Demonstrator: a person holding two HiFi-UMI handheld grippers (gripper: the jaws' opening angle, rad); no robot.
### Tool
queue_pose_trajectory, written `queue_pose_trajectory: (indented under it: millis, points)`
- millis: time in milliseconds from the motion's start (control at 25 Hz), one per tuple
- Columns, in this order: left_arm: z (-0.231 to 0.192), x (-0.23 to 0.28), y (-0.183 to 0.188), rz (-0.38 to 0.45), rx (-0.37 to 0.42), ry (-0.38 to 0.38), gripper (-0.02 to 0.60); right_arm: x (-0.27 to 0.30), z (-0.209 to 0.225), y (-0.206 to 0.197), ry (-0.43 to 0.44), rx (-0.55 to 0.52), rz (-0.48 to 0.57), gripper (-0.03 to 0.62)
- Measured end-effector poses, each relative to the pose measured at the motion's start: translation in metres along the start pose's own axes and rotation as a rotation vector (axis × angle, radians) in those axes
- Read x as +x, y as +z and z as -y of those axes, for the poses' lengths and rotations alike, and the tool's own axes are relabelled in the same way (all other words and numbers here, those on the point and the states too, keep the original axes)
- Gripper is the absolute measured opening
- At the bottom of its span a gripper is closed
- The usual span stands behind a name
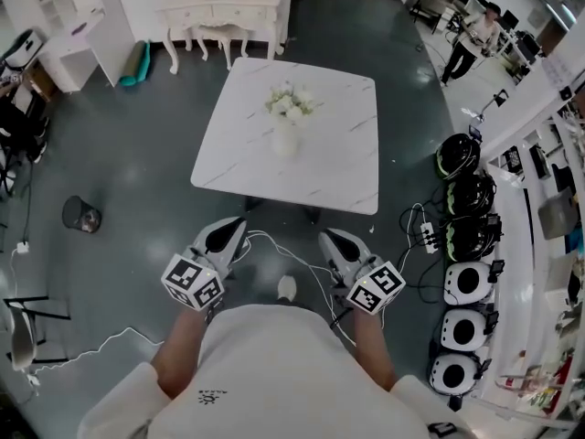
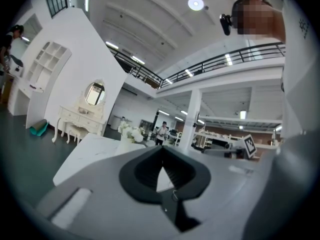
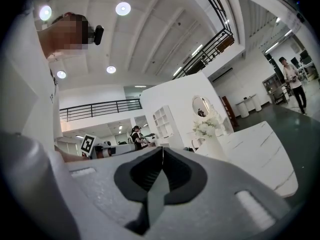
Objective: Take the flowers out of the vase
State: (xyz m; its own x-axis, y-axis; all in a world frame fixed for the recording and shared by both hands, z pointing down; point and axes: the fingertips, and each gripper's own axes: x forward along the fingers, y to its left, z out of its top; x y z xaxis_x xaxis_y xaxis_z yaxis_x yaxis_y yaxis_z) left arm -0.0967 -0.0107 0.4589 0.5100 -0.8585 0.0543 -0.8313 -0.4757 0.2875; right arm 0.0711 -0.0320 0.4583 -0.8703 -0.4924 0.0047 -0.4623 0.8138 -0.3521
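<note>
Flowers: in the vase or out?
In. The white flowers stand bunched in the mouth of the upright white vase at the middle of the marble table.

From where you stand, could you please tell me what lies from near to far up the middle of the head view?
Left gripper and right gripper side by side → white table → vase holding the flowers → cream dressing table.

A white table (image 1: 338,167) stands mid-floor, a dresser (image 1: 224,7) behind it, helmets (image 1: 467,283) along the right, a bin (image 1: 80,214) at left.
</note>
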Motion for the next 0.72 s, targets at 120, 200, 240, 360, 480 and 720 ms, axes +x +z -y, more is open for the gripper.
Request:
queue_pose_trajectory:
  millis: [120,200,240,360,480,720]
  points:
    - [-0.002,0.022,0.002,0.003,0.0,0.016,-0.012,0.001,0.022,0.005,0.012,0.001,-0.004,0.002]
    - [-0.004,0.035,0.003,0.004,0.002,0.026,-0.012,0.003,0.036,0.009,0.017,0.002,-0.004,0.002]
    - [-0.005,0.041,0.003,0.005,0.003,0.029,-0.012,0.003,0.042,0.01,0.019,0.002,-0.005,0.002]
    - [-0.004,0.057,0.002,0.001,0.003,0.031,-0.012,0.002,0.059,0.013,0.02,0.007,-0.006,0.002]
    - [-0.004,0.073,0.003,0.0,0.004,0.032,-0.012,0.002,0.074,0.017,0.024,0.008,-0.009,0.002]
    - [-0.004,0.096,0.001,0.005,0.008,0.037,-0.012,0.0,0.097,0.02,0.029,0.01,-0.018,0.002]
